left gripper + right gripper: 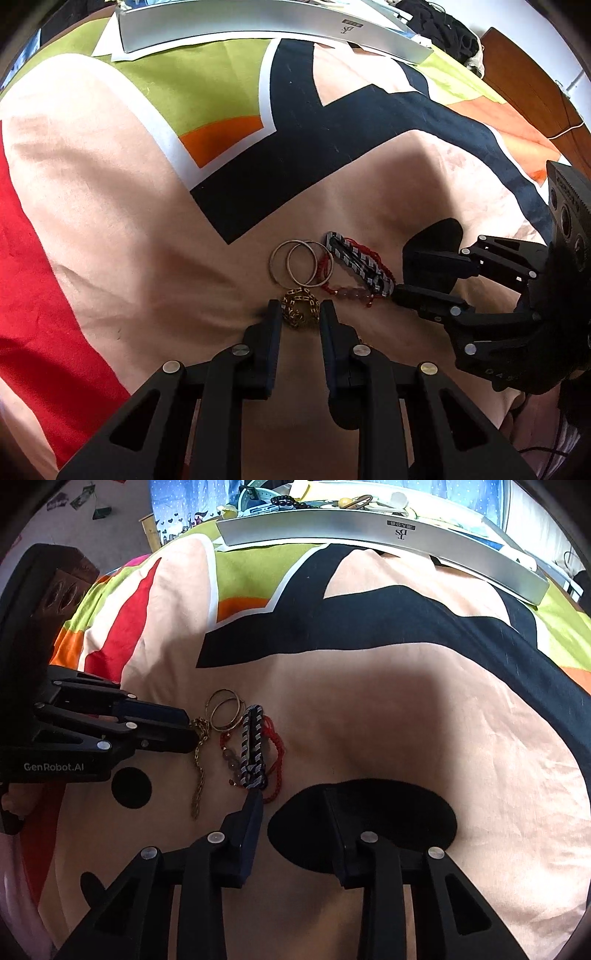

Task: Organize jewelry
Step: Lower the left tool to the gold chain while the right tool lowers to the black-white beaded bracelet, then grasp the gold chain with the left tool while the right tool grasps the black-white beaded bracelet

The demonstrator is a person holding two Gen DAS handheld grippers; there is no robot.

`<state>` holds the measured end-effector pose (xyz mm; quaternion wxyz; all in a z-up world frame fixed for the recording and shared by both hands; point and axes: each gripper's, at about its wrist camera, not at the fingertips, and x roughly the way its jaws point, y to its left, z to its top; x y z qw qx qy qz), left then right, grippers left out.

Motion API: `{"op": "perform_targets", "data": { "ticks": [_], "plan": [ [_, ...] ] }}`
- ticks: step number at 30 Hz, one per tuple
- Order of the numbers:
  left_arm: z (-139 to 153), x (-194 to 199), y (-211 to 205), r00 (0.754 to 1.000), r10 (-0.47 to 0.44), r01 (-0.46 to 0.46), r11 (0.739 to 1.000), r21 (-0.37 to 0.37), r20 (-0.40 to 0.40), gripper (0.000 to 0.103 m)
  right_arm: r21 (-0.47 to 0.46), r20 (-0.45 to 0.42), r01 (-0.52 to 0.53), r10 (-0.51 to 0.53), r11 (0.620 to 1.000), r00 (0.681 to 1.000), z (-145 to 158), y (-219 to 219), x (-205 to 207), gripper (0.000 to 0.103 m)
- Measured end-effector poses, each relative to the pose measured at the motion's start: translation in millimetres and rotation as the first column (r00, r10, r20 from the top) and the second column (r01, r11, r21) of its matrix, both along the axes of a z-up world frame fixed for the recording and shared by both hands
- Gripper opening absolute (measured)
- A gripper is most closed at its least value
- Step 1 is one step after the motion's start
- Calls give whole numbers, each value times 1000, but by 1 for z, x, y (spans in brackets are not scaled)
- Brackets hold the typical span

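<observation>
A small pile of jewelry lies on the patterned bedspread. A gold chain [300,307] sits between the fingers of my left gripper [301,310], whose jaws stand a little apart around it; the chain also shows in the right wrist view [199,753]. Two metal bangles [301,263] lie just beyond it. A grey-and-black braided hair clip [356,263] rests on a red cord bracelet with pink beads [351,293]. My right gripper [291,797] is open, its left fingertip [255,801] touching the near end of the clip [253,746].
A long silver box [388,535] lies at the far side of the bed, with more jewelry and clutter behind it. The bedspread [110,221] has folds. A wooden floor [532,92] shows at far right.
</observation>
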<state>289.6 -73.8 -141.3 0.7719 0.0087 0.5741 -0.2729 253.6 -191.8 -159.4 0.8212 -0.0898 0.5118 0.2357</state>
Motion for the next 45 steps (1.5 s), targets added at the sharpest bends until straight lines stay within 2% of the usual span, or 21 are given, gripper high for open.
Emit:
{"op": "perform_targets", "data": {
  "ticks": [6,7,8,10,14,17,21,25,30,37,41,45],
  "plan": [
    [-1,-2,-4,999,-13,12,999,36,33,15,-19,24,-19,19,1000,1000,-4,9,6,31],
    [-1,-2,-4,999,-11,10,999,42,39,6,-21,27,-23,24,999,999,-4,11,6,31],
    [-2,-2,-4,999,-4,1,998,63,52,5,-23,30,-27,28,999,999,-5,13,7,31],
    [-3,-1,-2,999,9,-11,999,51,45,4,-27,38,-36,37,999,999,-6,16,8,30],
    [-2,-2,-1,998,23,-26,998,56,56,3,-18,37,-50,51,999,998,-8,19,8,11],
    [0,-3,-3,997,17,-22,997,70,70,3,-15,35,-36,37,999,999,-7,14,9,5],
    [3,-4,4,998,32,-36,997,63,58,1,1,25,3,-3,1000,1000,-3,4,14,4],
    [7,-5,11,997,62,-64,997,53,47,1,74,12,22,-23,997,1000,2,-7,16,4],
    [10,-5,15,996,78,-80,996,47,37,1,118,20,6,-9,993,1000,4,-7,14,4],
    [11,-1,27,992,125,-125,992,-9,-25,1,106,25,-71,69,992,997,2,17,10,5],
    [14,-3,28,992,124,-124,992,4,-16,1,108,19,-73,71,991,997,0,17,11,12],
    [15,-6,30,992,122,-121,993,9,-16,1,110,36,-80,76,991,996,3,18,11,13]
  ]
}}
